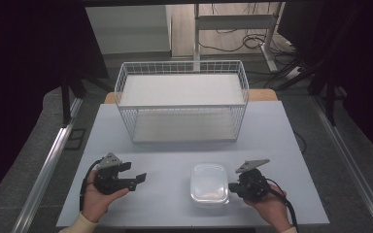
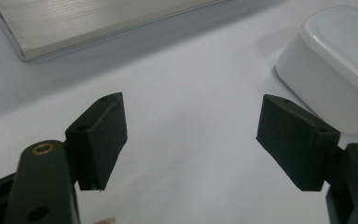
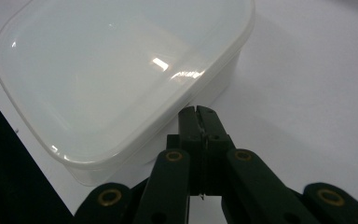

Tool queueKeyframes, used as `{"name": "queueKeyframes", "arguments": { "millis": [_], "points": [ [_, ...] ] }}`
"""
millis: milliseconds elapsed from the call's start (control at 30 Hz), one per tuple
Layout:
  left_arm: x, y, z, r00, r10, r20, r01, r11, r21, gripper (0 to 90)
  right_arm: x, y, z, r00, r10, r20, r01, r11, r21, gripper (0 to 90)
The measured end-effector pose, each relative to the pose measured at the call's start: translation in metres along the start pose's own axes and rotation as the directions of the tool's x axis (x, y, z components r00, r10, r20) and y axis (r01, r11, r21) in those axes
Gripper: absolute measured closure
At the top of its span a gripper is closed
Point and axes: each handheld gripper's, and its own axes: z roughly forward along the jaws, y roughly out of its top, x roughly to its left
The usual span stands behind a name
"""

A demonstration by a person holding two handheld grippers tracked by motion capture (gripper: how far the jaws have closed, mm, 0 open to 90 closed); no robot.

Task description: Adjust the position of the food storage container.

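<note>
A translucent white plastic container (image 1: pixel 209 183) with its lid on sits near the table's front edge, right of centre. My right gripper (image 1: pixel 231 186) is shut, its tips at the container's right side. In the right gripper view the closed tips (image 3: pixel 198 112) rest against the container (image 3: pixel 116 79) wall just under the lid's rim, with nothing seen between them. My left gripper (image 1: pixel 135 174) stands open on the left, apart from the container. Its wide-spread jaws (image 2: pixel 191 107) hold nothing, and the container (image 2: pixel 335 60) lies ahead to the right.
A white wire basket (image 1: pixel 182 107) stands at the back centre of the pale table (image 1: pixel 175 145); its base edge (image 2: pixel 98 23) shows ahead of the left gripper. Dark curtains flank the table. A desk frame and cables are on the floor behind.
</note>
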Motion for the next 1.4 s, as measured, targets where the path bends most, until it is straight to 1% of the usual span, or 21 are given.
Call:
{"name": "queueKeyframes", "arguments": {
  "millis": [200, 467, 967, 1200, 1333, 1400],
  "points": [
    [0.000, 0.000, 0.001, 1.0000, -0.001, -0.001, 0.001, 1.0000, 0.002, 23.9, 0.004, 0.009, 0.010, 0.9999, 0.002, -0.014, -0.002, 1.000, -0.003, 89.7],
    [0.002, 0.000, -0.001, 1.0000, -0.008, -0.004, 0.008, 1.0000, -0.002, 23.9, 0.009, 0.019, 0.017, 0.9997, -0.012, -0.020, 0.012, 1.000, -0.010, 89.7],
    [0.002, 0.000, -0.001, 0.9999, -0.010, -0.005, 0.010, 0.9999, -0.002, 24.0, 0.017, 0.029, 0.026, 0.9990, -0.029, -0.033, 0.029, 1.000, -0.010, 89.7],
    [0.002, 0.000, -0.001, 0.9999, -0.012, -0.006, 0.012, 0.9999, -0.002, 24.0, 0.024, 0.034, 0.032, 0.9978, -0.049, -0.044, 0.048, 0.999, -0.006, 89.6],
    [0.003, 0.000, -0.001, 0.9999, -0.013, -0.007, 0.013, 0.9999, -0.002, 24.0, 0.024, 0.034, 0.032, 0.9974, -0.051, -0.050, 0.051, 0.999, -0.006, 89.7],
    [0.003, 0.000, -0.001, 0.9999, -0.013, -0.007, 0.013, 0.9999, -0.003, 24.0, 0.023, 0.034, 0.030, 0.9976, -0.051, -0.046, 0.051, 0.999, -0.008, 89.6]
  ]
}}
